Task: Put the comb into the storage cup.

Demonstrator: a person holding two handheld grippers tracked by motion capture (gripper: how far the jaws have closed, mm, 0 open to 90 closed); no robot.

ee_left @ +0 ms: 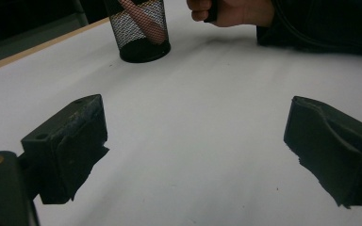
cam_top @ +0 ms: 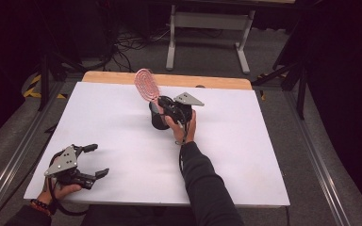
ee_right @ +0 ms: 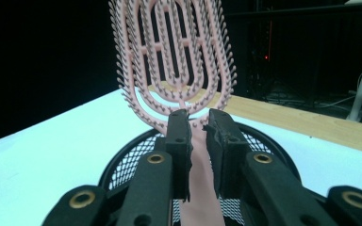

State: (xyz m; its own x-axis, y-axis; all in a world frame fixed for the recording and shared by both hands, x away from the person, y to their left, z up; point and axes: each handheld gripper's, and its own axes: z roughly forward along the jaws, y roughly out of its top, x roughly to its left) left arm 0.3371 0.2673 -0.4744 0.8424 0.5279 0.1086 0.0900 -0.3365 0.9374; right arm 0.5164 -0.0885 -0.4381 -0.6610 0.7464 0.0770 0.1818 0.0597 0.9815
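Right hand-held gripper was clamped on the handle of the pink hairbrush; I read both pads as pressing it just below the bristle head. The brush stood tilted in the black mesh cup, handle down inside, head sticking up and leaning toward the far-left side of the desk in the high view. From the left gripper view I saw the handle through the cup's mesh, reaching near the bottom. The cup sat upright on the white desk surface, around the middle, a bit toward the far edge. Left hand-held gripper had its jaws wide apart with nothing between them, low over the desk's near-left corner, well apart from the cup. The person's right hand was just beside the cup.
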